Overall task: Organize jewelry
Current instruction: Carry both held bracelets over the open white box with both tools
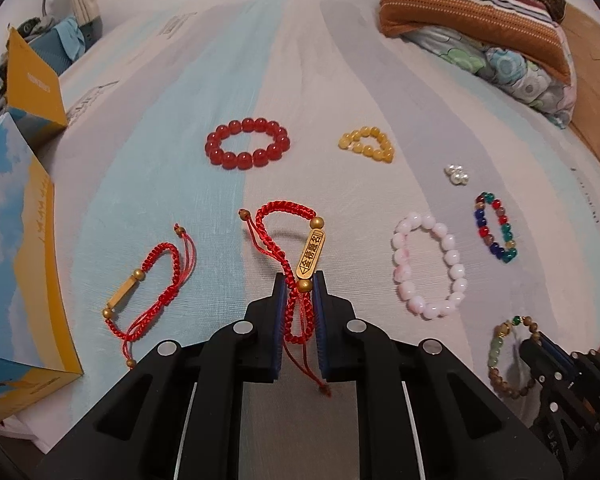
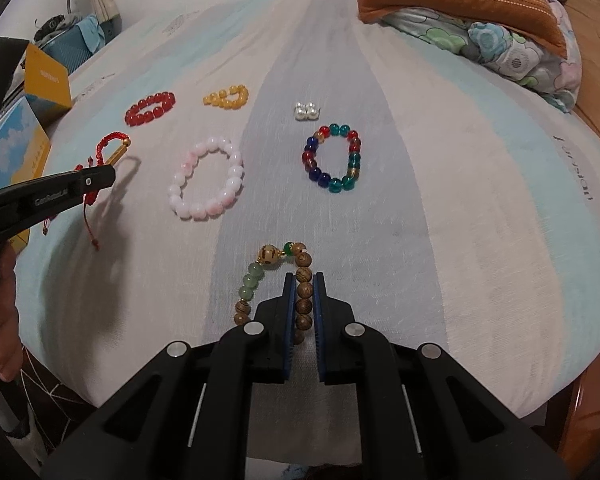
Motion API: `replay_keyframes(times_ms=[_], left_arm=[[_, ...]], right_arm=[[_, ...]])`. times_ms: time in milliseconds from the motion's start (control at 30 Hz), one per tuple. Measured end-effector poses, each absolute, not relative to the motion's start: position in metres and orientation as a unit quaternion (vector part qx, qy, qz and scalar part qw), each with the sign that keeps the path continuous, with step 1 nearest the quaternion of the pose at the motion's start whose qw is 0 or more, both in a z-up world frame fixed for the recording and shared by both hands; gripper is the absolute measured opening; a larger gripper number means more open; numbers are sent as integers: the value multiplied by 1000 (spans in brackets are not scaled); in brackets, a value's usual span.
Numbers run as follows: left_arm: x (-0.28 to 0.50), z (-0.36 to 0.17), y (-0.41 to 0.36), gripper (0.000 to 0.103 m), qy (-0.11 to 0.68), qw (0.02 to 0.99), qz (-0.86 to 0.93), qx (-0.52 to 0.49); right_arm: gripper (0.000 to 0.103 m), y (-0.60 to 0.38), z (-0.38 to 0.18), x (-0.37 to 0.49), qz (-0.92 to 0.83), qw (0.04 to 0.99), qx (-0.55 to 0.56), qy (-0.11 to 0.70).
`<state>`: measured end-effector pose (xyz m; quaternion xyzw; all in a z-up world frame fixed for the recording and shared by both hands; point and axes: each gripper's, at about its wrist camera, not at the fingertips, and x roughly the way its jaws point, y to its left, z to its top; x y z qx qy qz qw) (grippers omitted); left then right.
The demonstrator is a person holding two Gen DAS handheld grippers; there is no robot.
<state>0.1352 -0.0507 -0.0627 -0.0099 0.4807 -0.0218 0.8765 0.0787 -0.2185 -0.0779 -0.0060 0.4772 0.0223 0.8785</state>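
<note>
Bracelets: left gripper (image 1: 300, 286) pinches red cord bracelet (image 1: 296, 248), right gripper (image 2: 303, 280) wooden bead bracelet (image 2: 300, 280); either could slip onto the bed (image 2: 440, 220).

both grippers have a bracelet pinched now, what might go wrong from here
The left gripper holds the red cord bracelet only by its cord, with the gold tag beyond the fingertips; it may swing or slip. Its loose tails could snag. The right gripper clamps round wooden beads of the wooden bead bracelet, which could roll out.
</note>
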Motion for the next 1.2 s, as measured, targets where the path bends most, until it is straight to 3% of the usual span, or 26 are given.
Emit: replay_keyframes(times_ms=[1200], left_arm=[[110, -15, -57, 12, 442, 896, -36, 1]], right_arm=[[7, -216, -24, 79, 33, 898, 27, 438]])
